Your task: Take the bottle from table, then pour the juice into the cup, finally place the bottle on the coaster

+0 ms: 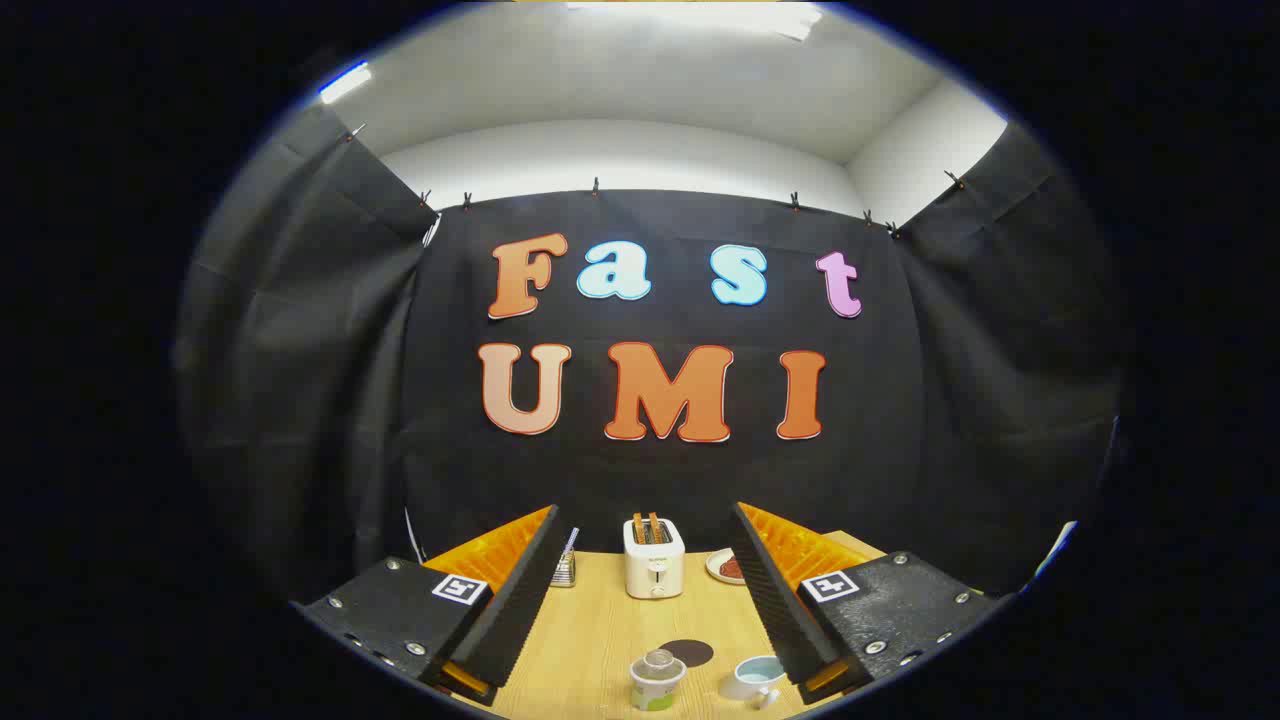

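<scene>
My gripper (pixel 645 600) is held open above the wooden table (pixel 600 630), its two fingers spread wide with nothing between them. Down between the fingers, near the table's front, stands a small bottle (pixel 657 680) with a clear cap and a pale label with a green band. A dark round coaster (pixel 688 652) lies flat just behind and to the right of the bottle. A white cup (pixel 752 677) with a light blue inside sits right of the bottle, close to the right finger.
A white toaster (pixel 653 558) with two slices of toast stands at the table's far edge against the cloth wall. A metal rack (pixel 565 568) is left of it, and a plate (pixel 724 566) with something brown is to its right.
</scene>
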Demonstrator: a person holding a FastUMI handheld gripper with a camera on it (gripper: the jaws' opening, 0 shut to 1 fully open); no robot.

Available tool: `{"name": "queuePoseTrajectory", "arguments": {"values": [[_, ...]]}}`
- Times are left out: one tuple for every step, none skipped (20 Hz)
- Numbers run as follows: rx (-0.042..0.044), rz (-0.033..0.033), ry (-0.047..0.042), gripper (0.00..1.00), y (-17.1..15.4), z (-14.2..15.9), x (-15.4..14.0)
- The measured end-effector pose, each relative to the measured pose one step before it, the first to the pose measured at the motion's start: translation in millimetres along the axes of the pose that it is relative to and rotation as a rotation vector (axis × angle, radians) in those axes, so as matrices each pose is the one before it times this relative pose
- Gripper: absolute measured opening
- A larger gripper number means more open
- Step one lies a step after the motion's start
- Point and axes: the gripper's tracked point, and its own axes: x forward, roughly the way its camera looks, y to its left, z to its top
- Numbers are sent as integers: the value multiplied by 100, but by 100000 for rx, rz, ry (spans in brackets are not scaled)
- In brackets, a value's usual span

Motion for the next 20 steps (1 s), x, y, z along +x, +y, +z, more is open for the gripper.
{"name": "queuePoseTrajectory", "arguments": {"values": [[1936,-559,677,98,98,132,-57],[2486,1018,-1098,98,633,361,-145],[2339,1883,-1673,98,807,674,-193],[1807,1806,-1900,98,622,696,-77],[776,1192,-1919,98,388,601,-88],[151,1269,-985,98,382,258,-105],[-730,1394,-356,98,380,101,-29],[-527,653,1104,98,155,-359,50],[55,426,1266,98,131,-275,73],[943,1521,671,98,647,-108,-48],[1106,3104,-687,98,910,151,16],[722,3383,-645,98,999,357,51],[10,3004,-641,98,725,167,1],[-514,1685,-812,98,157,162,14],[-44,-247,-139,98,-258,-22,86],[575,-762,654,98,-290,-301,-61],[441,-697,741,98,-199,-301,114],[-241,-1075,734,98,-378,-124,120],[-687,-1417,653,98,-489,-93,98],[-524,-1136,317,98,-343,-84,48]]}}
